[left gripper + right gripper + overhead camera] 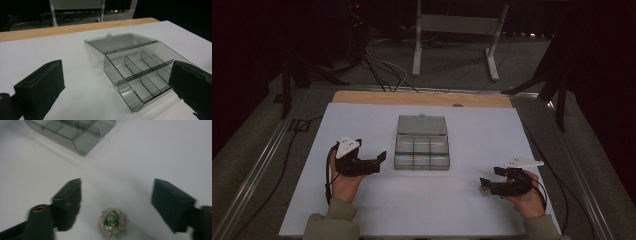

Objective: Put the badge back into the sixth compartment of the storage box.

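Risk of brooch (111, 221) skidding across white counter (377, 210): right gripper (116, 205) unclenched, straddling without contact, off-centre. Left gripper (116, 90) released, empty, facing open clear compartment box (136, 72) mid-counter.

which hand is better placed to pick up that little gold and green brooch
Right. The right gripper already has its open jaws either side of the brooch on the white table, not yet pressing it. The left gripper sits beside the open compartment box.

Brooch (111, 221) btwn right gripper (117, 205) jaws, box (422, 144) behind-left.
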Demonstrator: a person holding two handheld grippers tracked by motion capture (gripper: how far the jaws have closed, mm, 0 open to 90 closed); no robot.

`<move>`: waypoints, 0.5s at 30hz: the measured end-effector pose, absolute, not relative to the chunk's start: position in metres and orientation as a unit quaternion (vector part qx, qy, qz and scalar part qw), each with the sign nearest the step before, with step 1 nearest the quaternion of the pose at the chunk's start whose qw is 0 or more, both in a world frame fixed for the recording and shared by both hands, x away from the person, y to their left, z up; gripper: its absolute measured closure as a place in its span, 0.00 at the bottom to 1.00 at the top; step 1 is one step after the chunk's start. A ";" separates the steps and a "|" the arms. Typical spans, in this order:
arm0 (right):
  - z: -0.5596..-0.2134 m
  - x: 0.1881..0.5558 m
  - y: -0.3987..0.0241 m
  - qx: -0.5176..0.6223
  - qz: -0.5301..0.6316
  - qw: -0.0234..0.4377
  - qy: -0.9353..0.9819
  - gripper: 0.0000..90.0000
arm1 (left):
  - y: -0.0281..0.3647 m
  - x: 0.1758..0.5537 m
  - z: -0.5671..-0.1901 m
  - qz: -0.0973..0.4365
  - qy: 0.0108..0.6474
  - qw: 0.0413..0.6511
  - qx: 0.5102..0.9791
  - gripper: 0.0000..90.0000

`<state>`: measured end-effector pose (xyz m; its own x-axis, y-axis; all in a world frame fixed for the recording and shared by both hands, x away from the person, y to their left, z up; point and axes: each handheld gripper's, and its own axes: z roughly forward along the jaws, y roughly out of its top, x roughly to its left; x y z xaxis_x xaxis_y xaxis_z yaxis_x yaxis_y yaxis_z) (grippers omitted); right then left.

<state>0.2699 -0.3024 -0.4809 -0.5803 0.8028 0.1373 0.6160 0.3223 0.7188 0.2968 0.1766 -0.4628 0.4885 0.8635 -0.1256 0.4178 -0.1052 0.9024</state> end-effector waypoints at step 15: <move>-0.504 0.270 -0.302 0.446 0.299 0.081 0.840 0.66 | 0.176 0.297 -0.464 0.223 0.453 0.497 0.706 0.01</move>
<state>0.2695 -0.3015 -0.5042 -0.5896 0.7970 0.1312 0.7003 0.4234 0.5748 0.2966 0.1764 -0.4637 0.4906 0.8608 -0.1354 0.4175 -0.0958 0.9036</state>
